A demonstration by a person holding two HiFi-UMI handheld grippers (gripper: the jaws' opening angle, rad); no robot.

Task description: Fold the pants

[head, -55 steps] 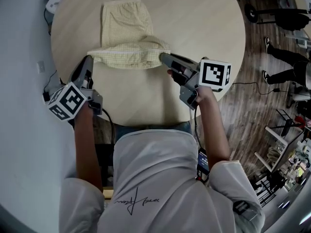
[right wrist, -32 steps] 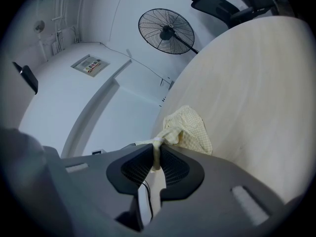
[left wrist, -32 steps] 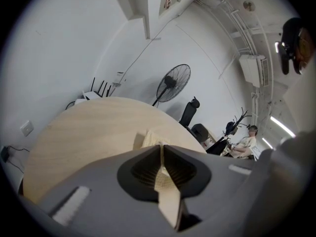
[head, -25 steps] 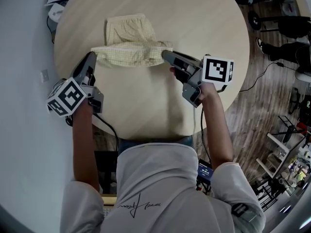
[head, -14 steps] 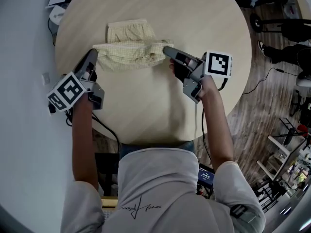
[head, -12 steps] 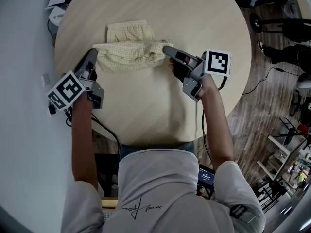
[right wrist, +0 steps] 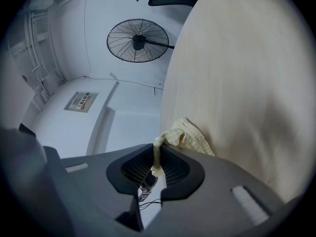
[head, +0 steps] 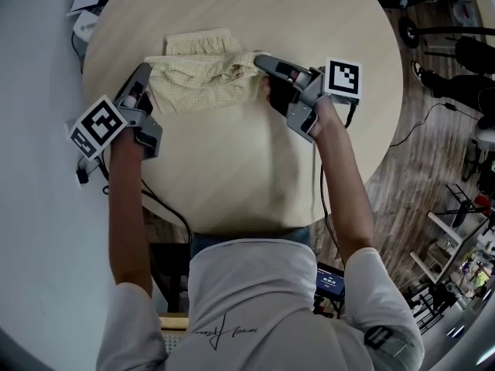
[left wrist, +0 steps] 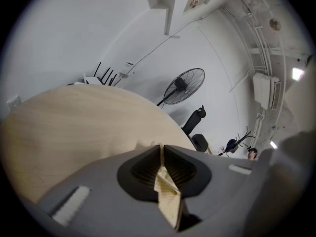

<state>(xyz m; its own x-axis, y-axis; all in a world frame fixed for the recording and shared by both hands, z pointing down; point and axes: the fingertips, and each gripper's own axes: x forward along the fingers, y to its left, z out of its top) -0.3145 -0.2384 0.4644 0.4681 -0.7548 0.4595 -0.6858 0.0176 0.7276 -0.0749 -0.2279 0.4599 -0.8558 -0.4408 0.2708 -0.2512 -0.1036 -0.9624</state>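
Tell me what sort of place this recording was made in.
Probably an office or lab workroom: there is a round wooden table, with a standing fan and an office chair beyond it.

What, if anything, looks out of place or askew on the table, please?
Nothing is spilled or damaged. The pants are mid-fold: the top layer lies rumpled and uneven over the lower one, its ends pinched by the left gripper and right gripper.

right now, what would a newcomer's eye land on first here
The pale yellow pants, half folded on the far side of the round wooden table. The left gripper and right gripper each clamp one end of the cloth between their jaws. A standing fan shows behind in both gripper views.
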